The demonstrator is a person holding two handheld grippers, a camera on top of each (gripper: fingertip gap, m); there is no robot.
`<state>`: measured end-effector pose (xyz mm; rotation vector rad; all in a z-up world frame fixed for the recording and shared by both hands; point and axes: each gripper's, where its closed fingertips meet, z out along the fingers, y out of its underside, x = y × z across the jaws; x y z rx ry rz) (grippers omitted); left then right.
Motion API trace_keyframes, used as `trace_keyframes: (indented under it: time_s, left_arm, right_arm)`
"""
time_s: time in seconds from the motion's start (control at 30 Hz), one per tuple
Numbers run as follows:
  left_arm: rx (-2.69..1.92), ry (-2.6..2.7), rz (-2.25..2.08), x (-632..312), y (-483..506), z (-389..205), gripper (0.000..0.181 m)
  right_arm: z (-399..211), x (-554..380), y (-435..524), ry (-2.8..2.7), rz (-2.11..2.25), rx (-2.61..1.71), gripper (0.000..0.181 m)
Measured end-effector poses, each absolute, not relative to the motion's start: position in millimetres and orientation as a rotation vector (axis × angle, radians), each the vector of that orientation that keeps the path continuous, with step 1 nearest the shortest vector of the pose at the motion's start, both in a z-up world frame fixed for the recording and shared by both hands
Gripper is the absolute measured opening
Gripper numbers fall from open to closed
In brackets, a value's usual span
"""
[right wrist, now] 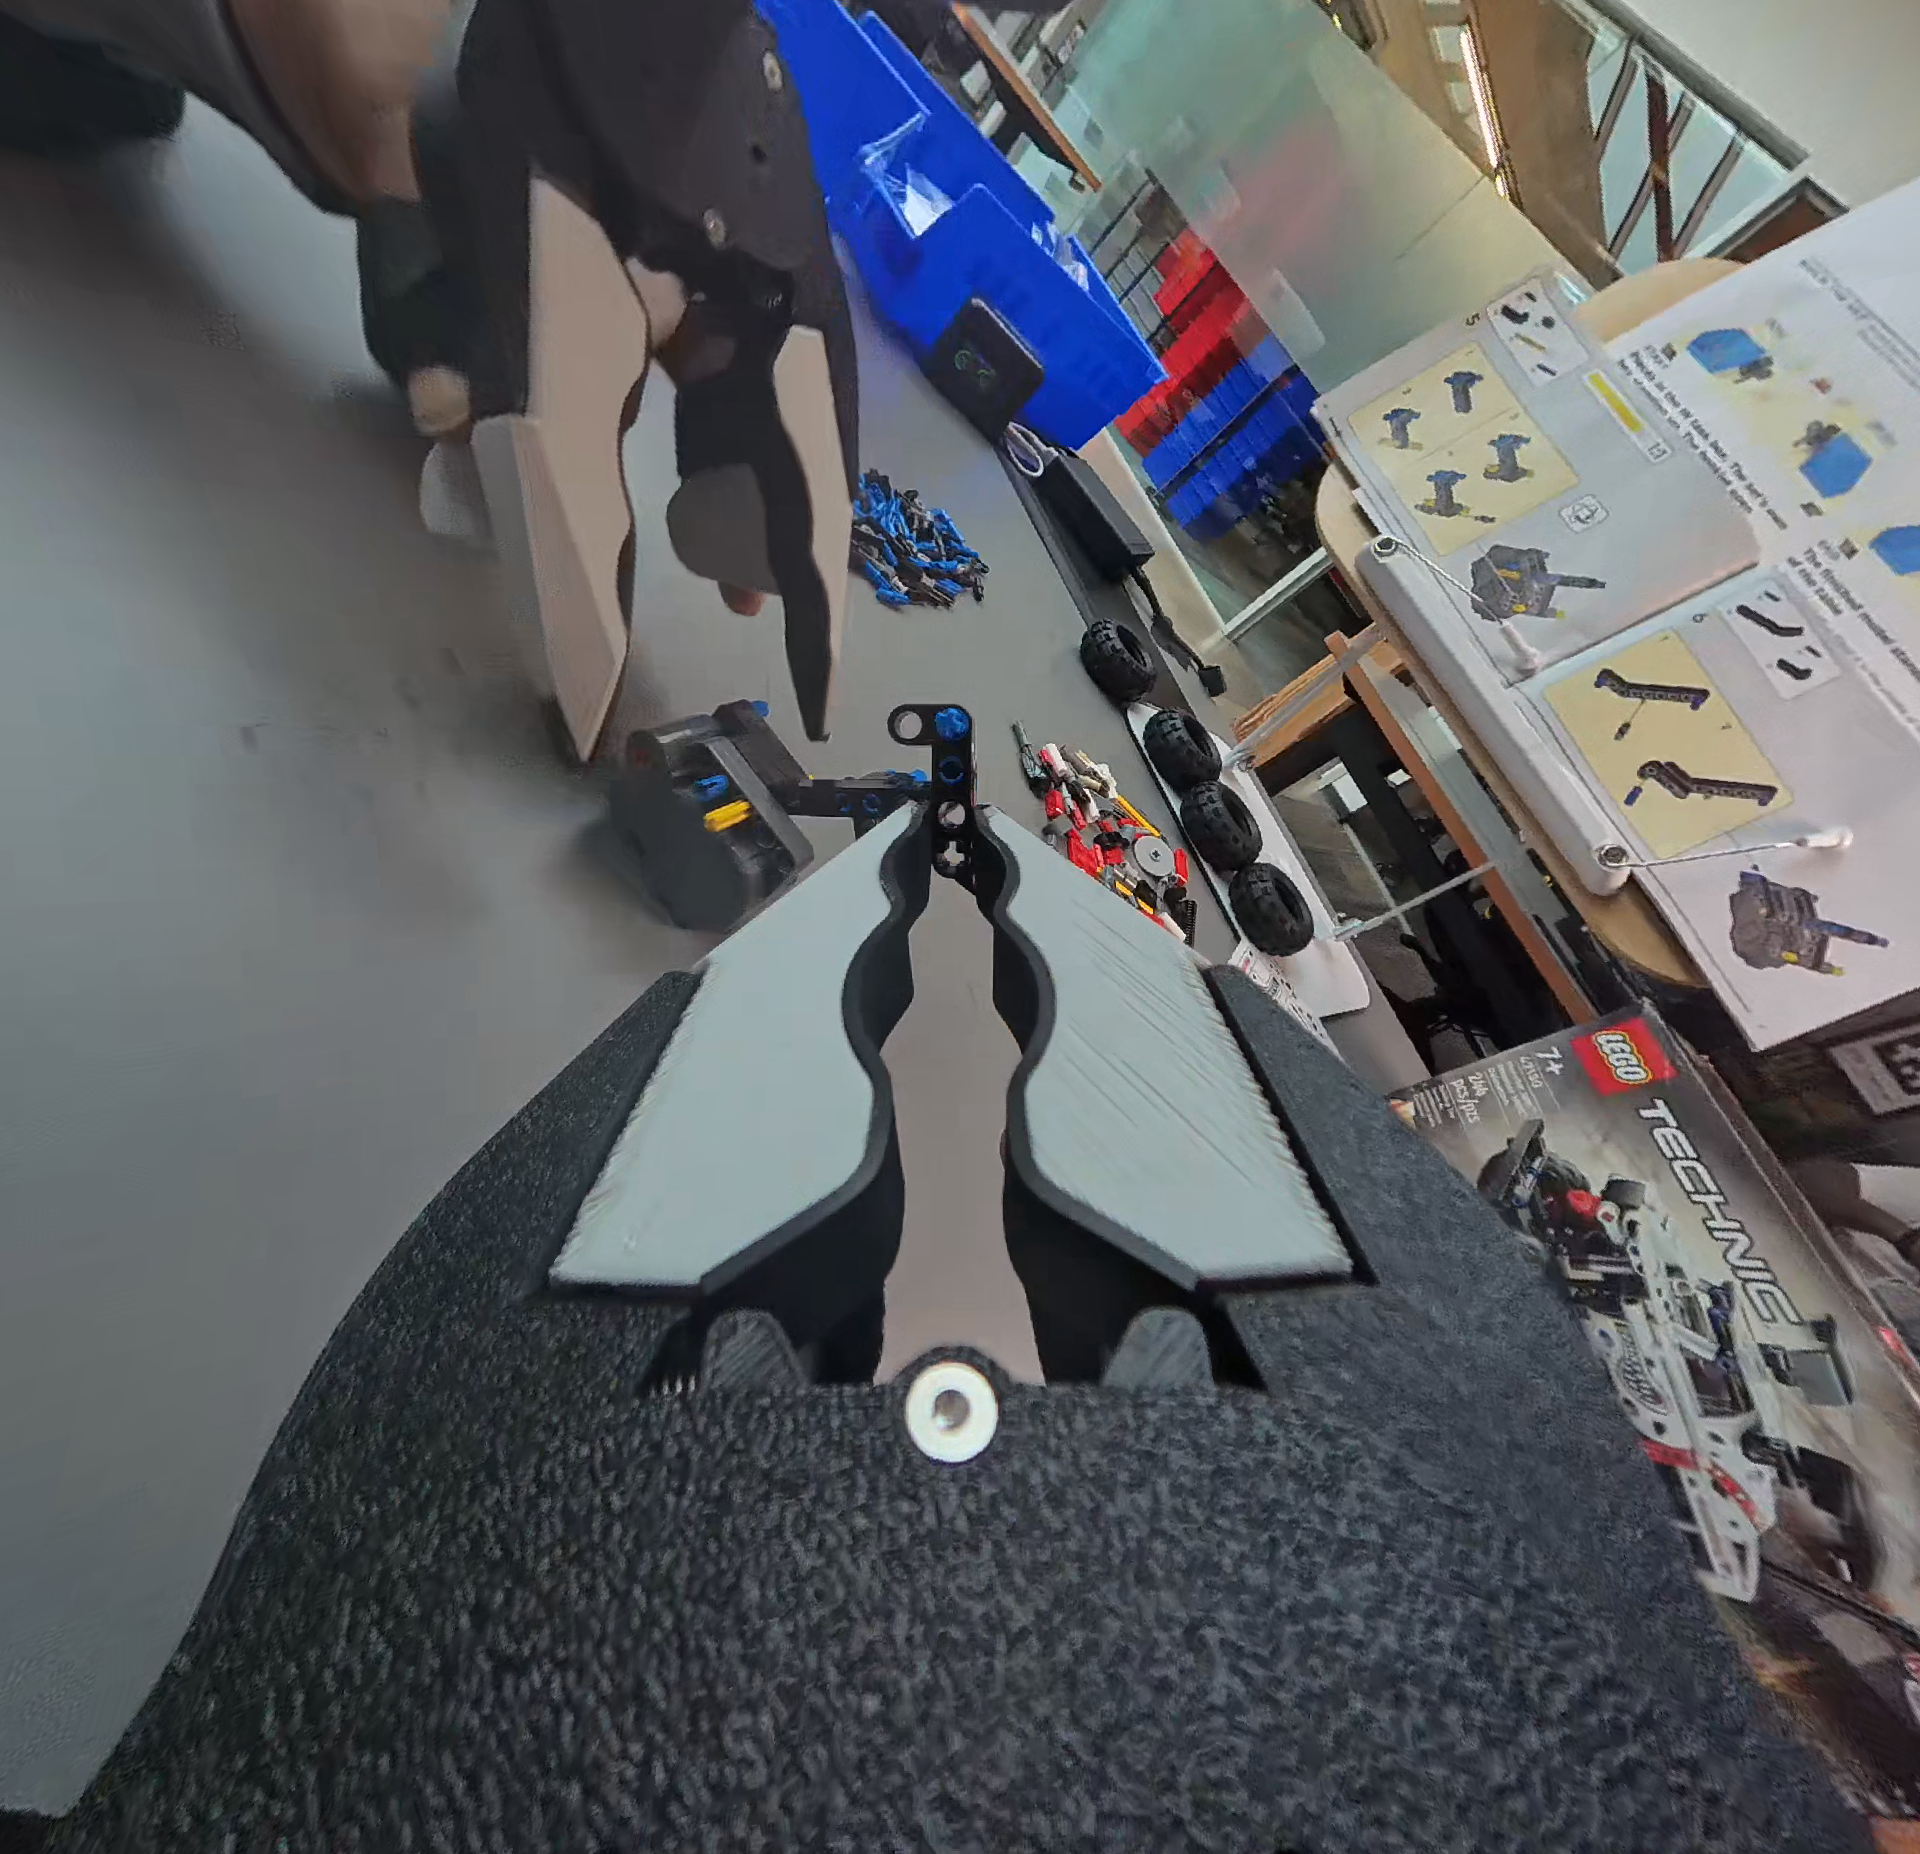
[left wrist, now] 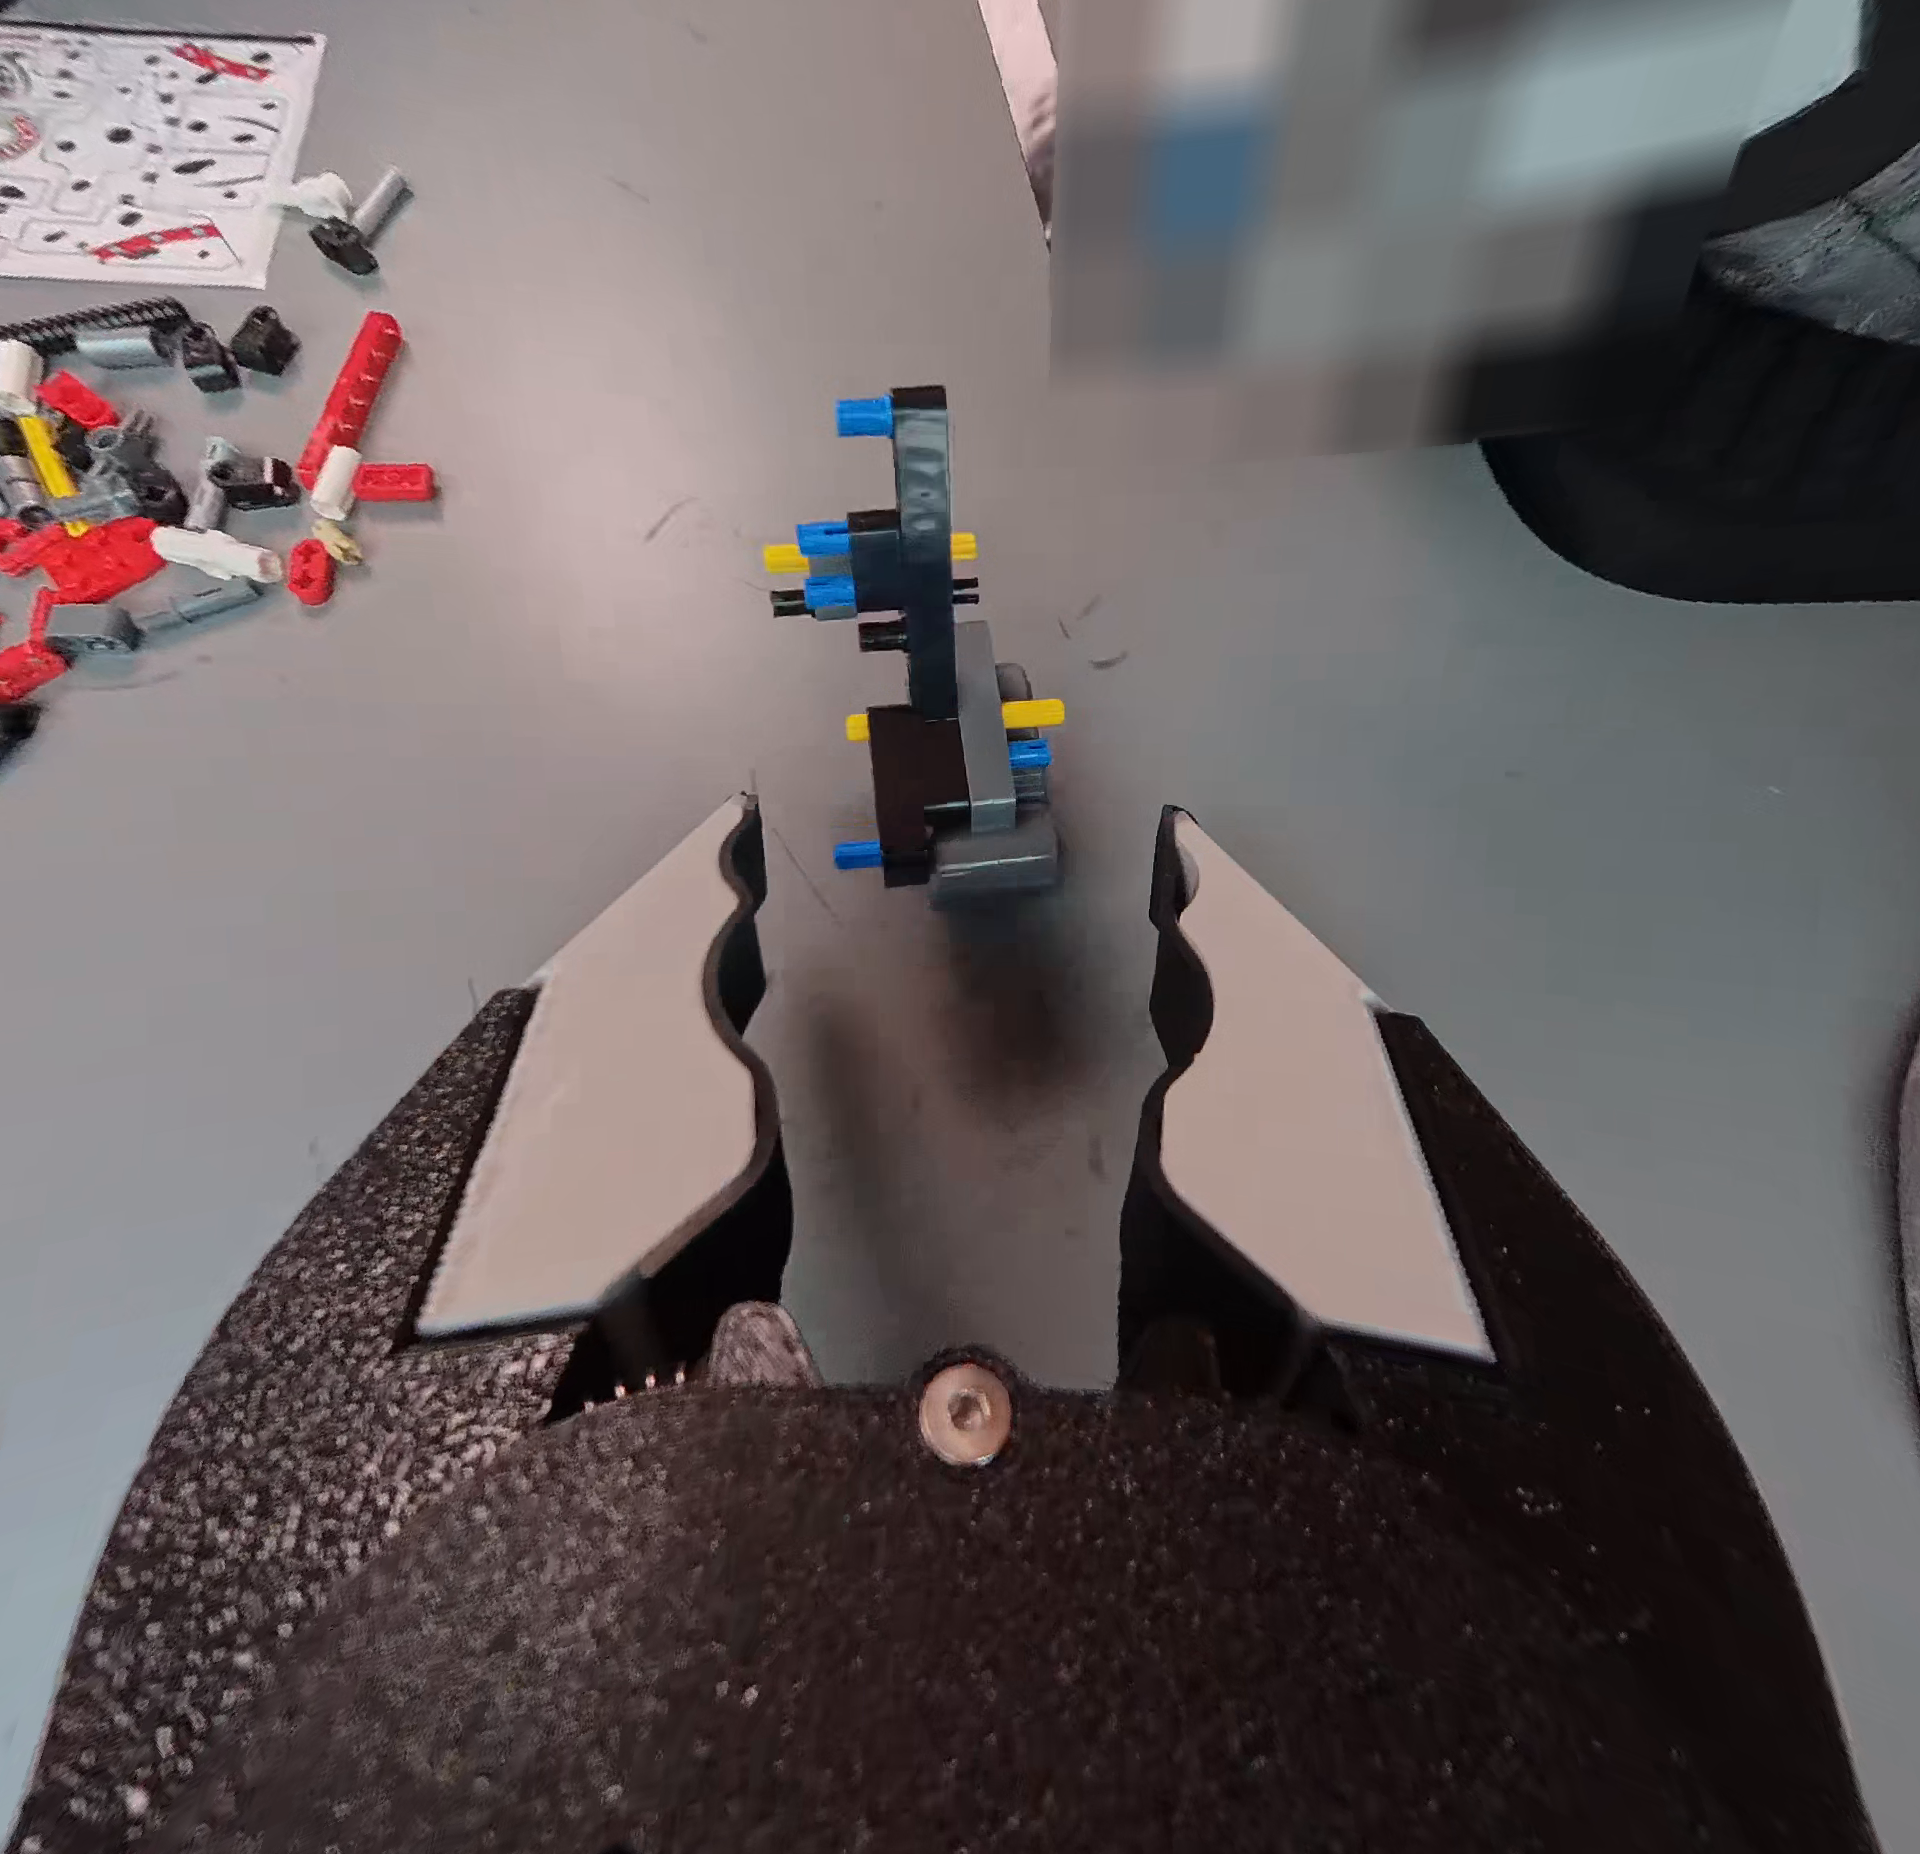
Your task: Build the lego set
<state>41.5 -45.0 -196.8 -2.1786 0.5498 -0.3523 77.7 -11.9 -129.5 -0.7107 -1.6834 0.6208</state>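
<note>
A part-built grey and black assembly (left wrist: 940, 661) with blue and yellow pins lies on the grey table (left wrist: 623, 869). My left gripper (left wrist: 958, 828) is open and empty, with the assembly's near end just beyond its fingertips. In the right wrist view my right gripper (right wrist: 951, 843) is shut on a black angled beam (right wrist: 948, 796) with a blue pin in its top end. It holds the beam upright above the table. The assembly (right wrist: 717, 828) lies just left of the beam, and the open left gripper (right wrist: 707, 744) hangs over it.
Loose red, white, grey and black parts (left wrist: 156, 485) and a sticker sheet (left wrist: 135, 142) lie at the left. The right wrist view shows more loose parts (right wrist: 1101, 838), several tyres (right wrist: 1195, 755), a pile of pins (right wrist: 914, 547), blue bins (right wrist: 935, 194), the instruction booklet (right wrist: 1610, 557) and the set's box (right wrist: 1662, 1285).
</note>
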Motion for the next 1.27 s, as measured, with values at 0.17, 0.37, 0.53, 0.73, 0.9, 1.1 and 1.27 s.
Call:
trace_keyframes:
  time_s: [0.17,0.37,0.53,0.73,0.9,1.1,1.27]
  left_arm:
    - [-2.322,0.547,-0.576,60.1,-40.2,-210.9,0.044]
    - [-2.397,0.313,-1.441,93.6,-79.3,-198.4,0.045]
    - [-2.387,0.4,-1.167,74.9,-71.8,-201.8,0.063]
    - [-2.138,0.759,-0.798,65.6,-90.3,-184.2,0.073]
    - [-2.108,0.947,-0.511,73.5,-90.1,-210.6,0.073]
    - [-2.172,0.885,-0.502,72.7,-85.2,-217.0,0.048]
    - [-2.197,0.831,-0.487,73.8,-84.7,-217.5,0.048]
  right_arm:
    - [-126.2,81.4,-12.0,-1.674,0.662,-0.727,0.007]
    - [-139.9,98.6,-53.0,-1.933,0.898,-0.743,0.007]
    - [-154.4,101.1,-63.8,-2.041,0.94,-0.783,0.007]
    - [-156.6,103.3,-62.3,-2.09,0.962,-0.92,0.007]
    - [-146.7,95.7,-78.6,-2.176,0.984,-1.152,0.007]
    - [-157.0,78.5,-91.7,-2.268,0.709,-1.142,0.007]
    - [-174.5,74.8,-91.3,-2.273,0.55,-1.152,0.007]
